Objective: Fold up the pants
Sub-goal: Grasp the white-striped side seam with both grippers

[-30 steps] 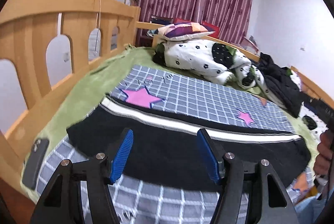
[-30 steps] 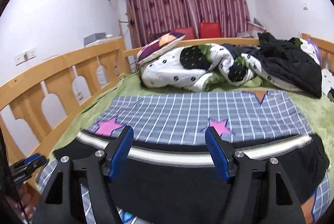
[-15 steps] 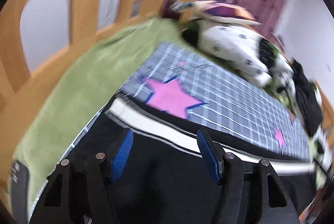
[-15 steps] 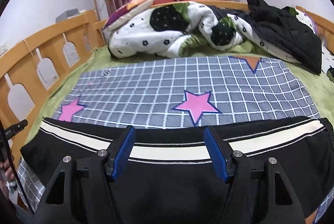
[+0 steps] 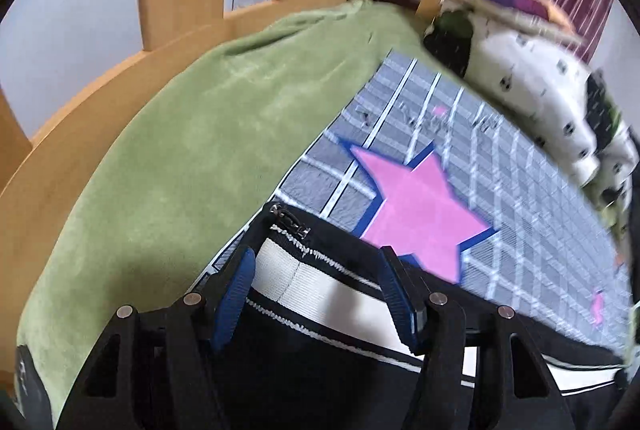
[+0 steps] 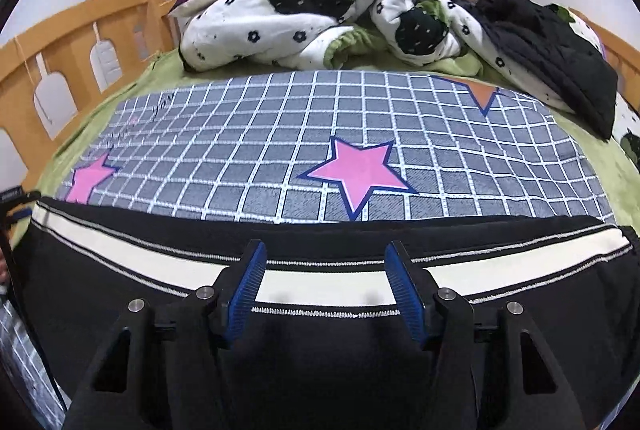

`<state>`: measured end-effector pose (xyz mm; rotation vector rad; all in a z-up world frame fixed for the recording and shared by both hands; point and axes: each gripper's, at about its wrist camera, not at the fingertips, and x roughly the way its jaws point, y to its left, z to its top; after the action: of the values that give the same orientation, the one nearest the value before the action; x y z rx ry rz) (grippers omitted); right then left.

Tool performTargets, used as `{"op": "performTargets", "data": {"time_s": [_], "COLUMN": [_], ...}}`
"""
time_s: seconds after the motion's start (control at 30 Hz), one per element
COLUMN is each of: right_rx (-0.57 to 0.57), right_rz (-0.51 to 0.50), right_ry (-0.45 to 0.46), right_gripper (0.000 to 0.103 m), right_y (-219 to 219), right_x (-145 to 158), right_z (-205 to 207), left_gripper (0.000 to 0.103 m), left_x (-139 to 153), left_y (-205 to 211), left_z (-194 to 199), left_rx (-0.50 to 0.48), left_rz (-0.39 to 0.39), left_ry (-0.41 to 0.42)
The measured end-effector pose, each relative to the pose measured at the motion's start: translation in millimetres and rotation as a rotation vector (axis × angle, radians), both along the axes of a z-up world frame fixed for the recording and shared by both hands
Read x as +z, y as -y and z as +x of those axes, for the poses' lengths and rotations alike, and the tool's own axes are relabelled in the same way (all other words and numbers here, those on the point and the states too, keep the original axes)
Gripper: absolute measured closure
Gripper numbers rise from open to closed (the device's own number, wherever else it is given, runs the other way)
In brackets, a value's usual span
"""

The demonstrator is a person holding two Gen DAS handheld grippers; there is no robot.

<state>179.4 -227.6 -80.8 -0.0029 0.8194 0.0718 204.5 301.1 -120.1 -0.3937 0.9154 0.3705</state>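
Closing in on the pants [image 6: 320, 330] now, both hands bring their tools down to the far edge of the garment. The black pants lie flat across the near part of the grid-patterned sheet [image 6: 280, 165], with their white side stripe [image 6: 328, 284] running along the edge nearest the pink star [image 6: 360, 171].

The left gripper [image 5: 316, 284] sits over the end of the pants, just below the small zipper [image 5: 290, 224] at the corner. Its jaws stand apart with the stripe showing between them, and nothing is pinched. The green blanket [image 5: 180, 157] lies just off that corner.

The right gripper [image 6: 324, 280] hovers over the middle of the stripe, just this side of the pink star. Its jaws have just been narrowing, yet the blue pads [image 6: 404, 294] still stand clear of each other; the cloth lies flat under them with no fold caught.

My read is that this is the reach-and-grasp step of an early fold, with no fold yet visible in the garment. The next move calls for both tools to dip until one finger slides under the striped edge, then pinch firmly. After that, both should lift together and carry that edge toward the near side, keeping it level so the cloth does not bunch.
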Motion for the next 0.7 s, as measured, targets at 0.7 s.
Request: {"op": "performTargets", "data": {"time_s": [0.7], "right_rx": [0.343], "right_rz": [-0.208], "right_ry": [-0.105], "right_gripper": [0.049], "right_y": [-45.3], "right_x": [-65.7], "right_z": [57.1], "left_gripper": [0.078], "left_x": [6.7], "left_y": [-4.5], "left_z": [4.9], "left_rx": [0.048], "left_rz": [0.075], "left_ry": [0.012]}}
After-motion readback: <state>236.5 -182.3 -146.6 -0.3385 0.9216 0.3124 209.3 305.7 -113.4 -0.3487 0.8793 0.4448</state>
